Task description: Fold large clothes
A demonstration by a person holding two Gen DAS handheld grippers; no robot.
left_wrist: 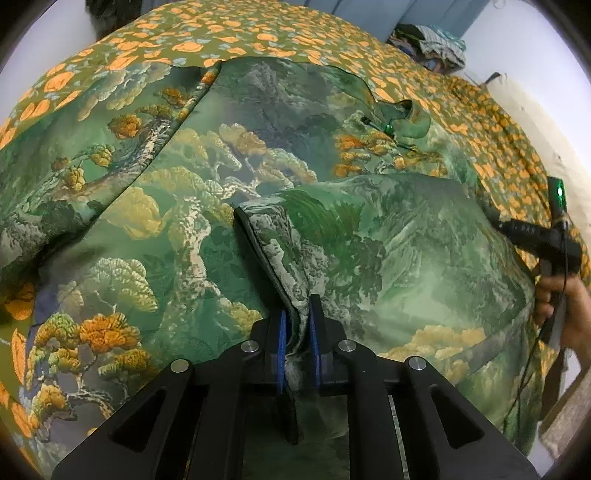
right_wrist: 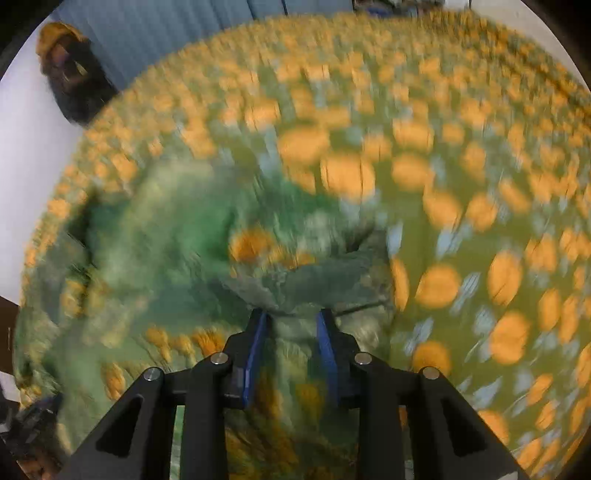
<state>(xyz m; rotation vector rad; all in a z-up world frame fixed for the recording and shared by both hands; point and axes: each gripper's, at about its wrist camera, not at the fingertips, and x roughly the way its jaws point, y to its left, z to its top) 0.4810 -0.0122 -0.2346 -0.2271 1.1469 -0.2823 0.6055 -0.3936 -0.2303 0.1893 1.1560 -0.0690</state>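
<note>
A large green garment printed with trees and mountains lies spread on a bed. My left gripper is shut on a folded edge of it and holds a flap lifted over the right part. My right gripper shows in a blurred view with garment cloth between its blue pads, held above the bed. The right gripper also shows at the right edge of the left wrist view, in a hand.
The bed is covered by an olive sheet with orange flowers. A pile of clothes sits at the far right corner. A dark bundle stands by the white wall at the far left.
</note>
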